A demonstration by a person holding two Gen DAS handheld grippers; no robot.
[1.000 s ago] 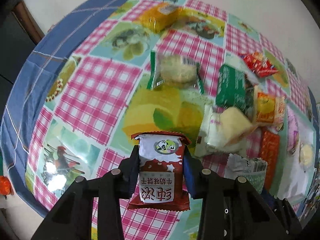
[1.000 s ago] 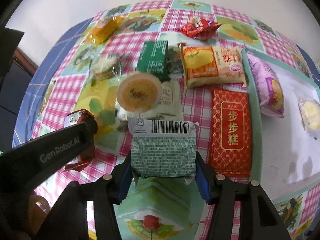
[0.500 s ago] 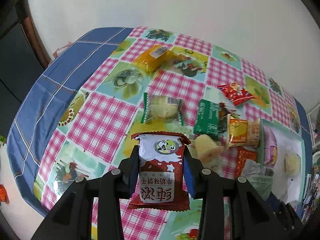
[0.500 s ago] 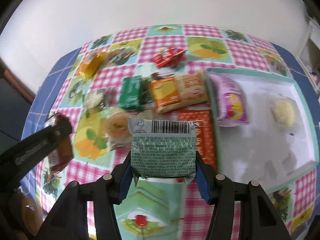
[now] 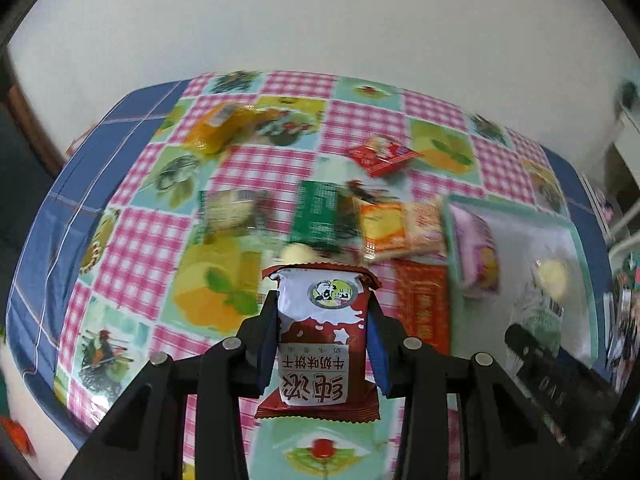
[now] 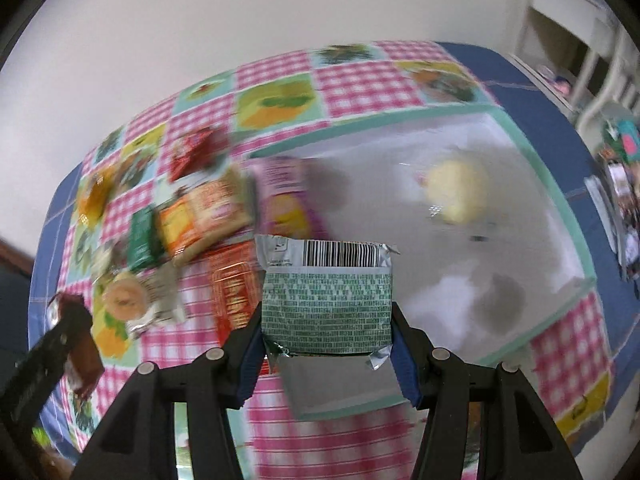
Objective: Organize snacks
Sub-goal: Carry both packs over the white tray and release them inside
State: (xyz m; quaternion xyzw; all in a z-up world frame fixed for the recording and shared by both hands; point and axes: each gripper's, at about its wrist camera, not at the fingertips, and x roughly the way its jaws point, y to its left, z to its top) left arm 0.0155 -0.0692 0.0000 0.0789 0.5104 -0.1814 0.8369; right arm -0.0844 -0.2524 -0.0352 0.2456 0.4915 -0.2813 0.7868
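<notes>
From my left camera the biggest thing under me is the table (image 5: 132,216), spread with a pink-checked, fruit-patterned cloth edged in blue. On its right side sits a white tray (image 6: 536,184) with a pale green rim, and inside it I can see a purple snack bag (image 6: 286,200) against the left wall and a round yellow wrapped cake (image 6: 458,190) further right. Left of the tray, loose on the cloth, lie a red flat pack (image 5: 424,308), an orange pack (image 5: 396,230), a dark green pack (image 5: 316,210), a small red sachet (image 5: 382,154) and a yellow one (image 5: 218,128) near the far edge, all blurred. My right gripper (image 6: 326,312) is clamped on a green-printed foil packet (image 6: 326,292), barcode end pointing away, held in the air over the tray's near left corner. My left gripper (image 5: 322,322) is clamped on a red-and-white biscuit packet (image 5: 322,336), held above the cloth, left of the tray.
</notes>
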